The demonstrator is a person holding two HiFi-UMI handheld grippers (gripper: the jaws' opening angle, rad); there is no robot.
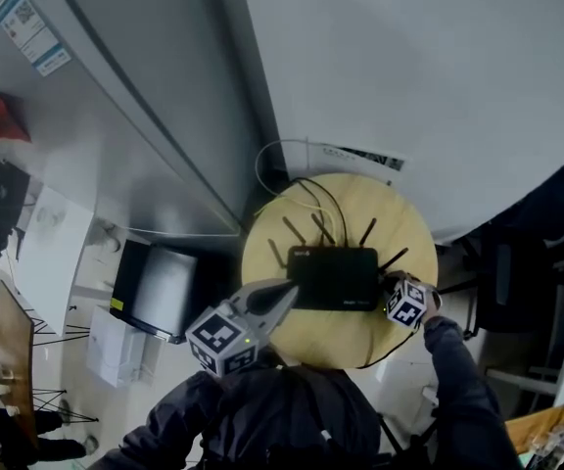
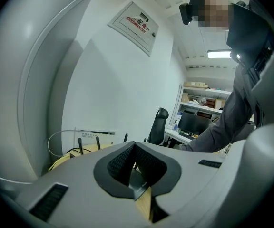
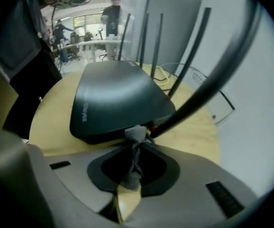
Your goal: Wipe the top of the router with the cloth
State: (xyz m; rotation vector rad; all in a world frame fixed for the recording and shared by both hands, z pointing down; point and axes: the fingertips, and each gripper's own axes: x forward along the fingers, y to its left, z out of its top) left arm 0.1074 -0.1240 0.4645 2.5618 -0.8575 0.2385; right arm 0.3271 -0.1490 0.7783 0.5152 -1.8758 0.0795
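A black router (image 1: 333,277) with several upright antennas lies on a small round wooden table (image 1: 341,333). My right gripper (image 1: 392,284) is at the router's right end, shut on a small grey cloth (image 3: 136,135) that bunches out past its tips against the router's (image 3: 113,99) near corner. My left gripper (image 1: 290,290) points at the router's left end with its jaws closed together and nothing between them. In the left gripper view, the left gripper (image 2: 133,146) hides most of the router; only antennas (image 2: 81,144) and the table edge (image 2: 61,163) show.
White and yellow cables (image 1: 297,189) loop behind the router toward the white wall (image 1: 409,67). A grey cabinet (image 1: 135,116) stands at the left, with a dark box (image 1: 160,290) on the floor beside the table. An office chair (image 1: 502,282) is at the right.
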